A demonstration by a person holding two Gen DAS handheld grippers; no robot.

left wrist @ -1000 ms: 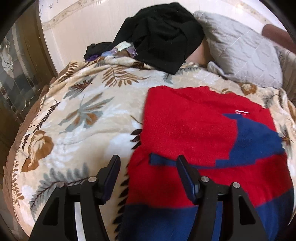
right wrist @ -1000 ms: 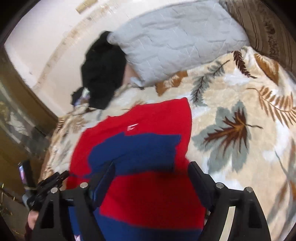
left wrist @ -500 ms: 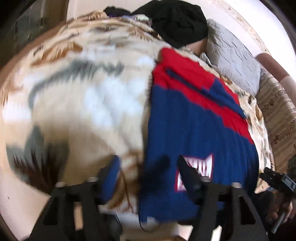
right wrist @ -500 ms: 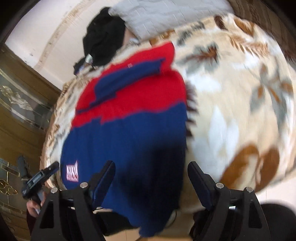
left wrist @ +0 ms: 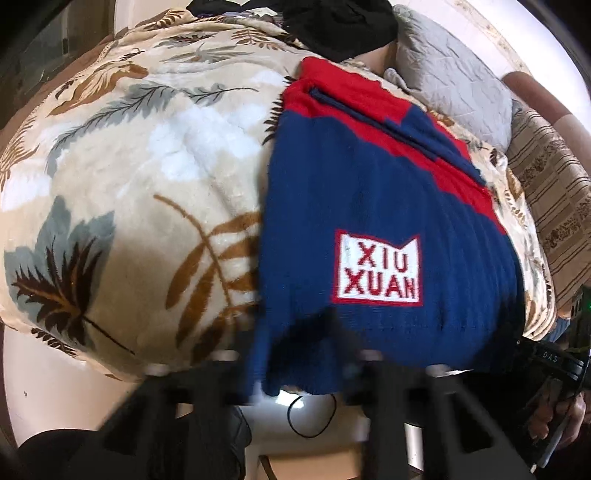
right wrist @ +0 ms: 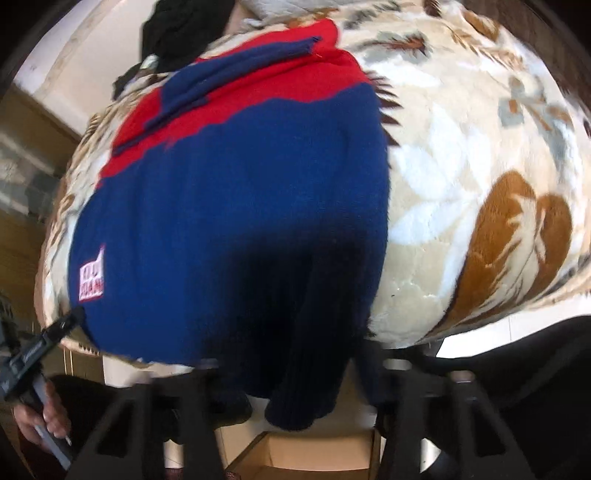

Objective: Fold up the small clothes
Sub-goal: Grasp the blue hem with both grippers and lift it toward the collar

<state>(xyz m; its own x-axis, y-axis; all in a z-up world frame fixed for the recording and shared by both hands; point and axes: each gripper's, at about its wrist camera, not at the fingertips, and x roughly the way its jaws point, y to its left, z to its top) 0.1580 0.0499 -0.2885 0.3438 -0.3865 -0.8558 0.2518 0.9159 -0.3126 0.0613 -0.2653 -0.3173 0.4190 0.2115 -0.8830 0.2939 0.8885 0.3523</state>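
Item: red-and-navy knitted sweater [left wrist: 376, 192], laid flat on a leaf-print fleece blanket [left wrist: 147, 155] covering the bed, its navy hem hanging over the near edge. A white patch reading XIU XUAN [left wrist: 378, 271] sat low on the navy part, toward the left gripper's side.

Left gripper [left wrist: 295, 373] – jaws had just been closing; blurred, they met on the hanging hem near the sweater's left corner, cloth pinched between them.

Right gripper [right wrist: 295, 384] – jaws likewise just closing, drawn in on the dark drooping hem at the right corner, knit bunched between the fingers.

Also present: black clothing heap [left wrist: 340, 22] and grey quilted pillow [left wrist: 454, 77] at the far end, well apart from the sweater's hem
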